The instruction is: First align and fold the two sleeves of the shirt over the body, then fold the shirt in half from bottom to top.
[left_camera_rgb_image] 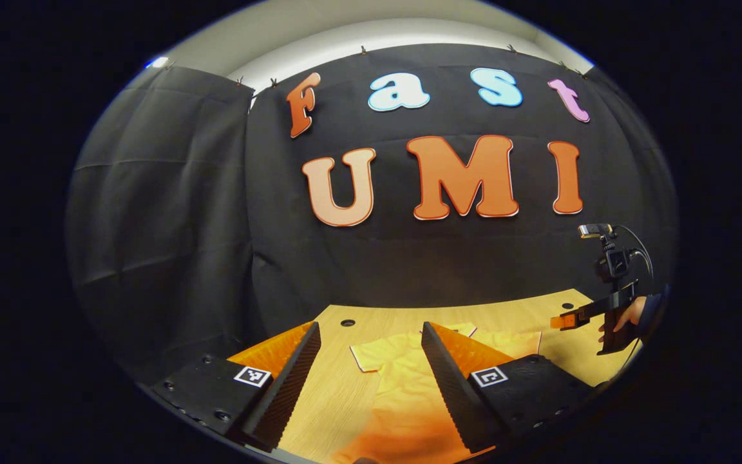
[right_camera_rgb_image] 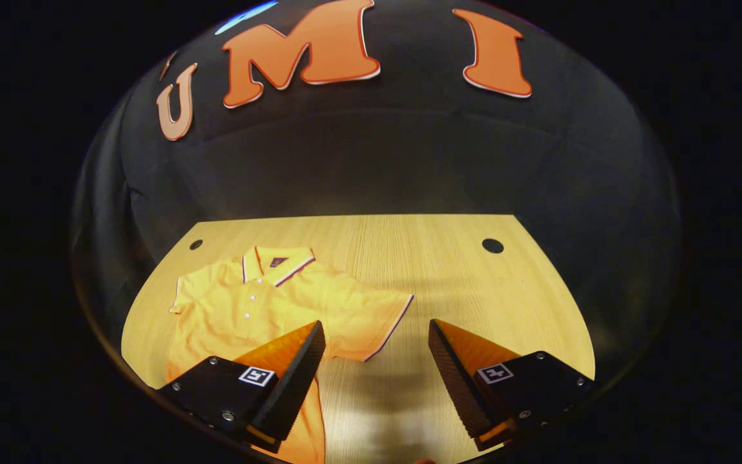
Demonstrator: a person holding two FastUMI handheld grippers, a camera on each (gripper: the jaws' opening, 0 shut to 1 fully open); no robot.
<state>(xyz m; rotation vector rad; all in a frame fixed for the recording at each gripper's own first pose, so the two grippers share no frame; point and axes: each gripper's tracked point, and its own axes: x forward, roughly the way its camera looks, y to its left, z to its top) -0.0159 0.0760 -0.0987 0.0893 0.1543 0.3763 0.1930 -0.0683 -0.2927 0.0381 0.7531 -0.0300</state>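
Observation:
A yellow polo shirt (right_camera_rgb_image: 248, 303) lies flat and face up on the wooden table (right_camera_rgb_image: 474, 290), collar (right_camera_rgb_image: 277, 263) toward the back wall. One short sleeve (right_camera_rgb_image: 380, 319) spreads out to the right. My right gripper (right_camera_rgb_image: 376, 327) hovers open above that sleeve's hem, nothing between its fingers. In the left gripper view, my left gripper (left_camera_rgb_image: 370, 332) stands open over the shirt (left_camera_rgb_image: 397, 386), with the other sleeve (left_camera_rgb_image: 371, 354) just beyond its fingers. The right gripper (left_camera_rgb_image: 561, 320) shows farther off at the right, held by a hand (left_camera_rgb_image: 632, 314).
The table has round holes near its back corners (right_camera_rgb_image: 492, 245) (right_camera_rgb_image: 196, 245). Black cloth walls close the booth behind and at the sides. Bare wood lies to the right of the shirt (right_camera_rgb_image: 506, 303).

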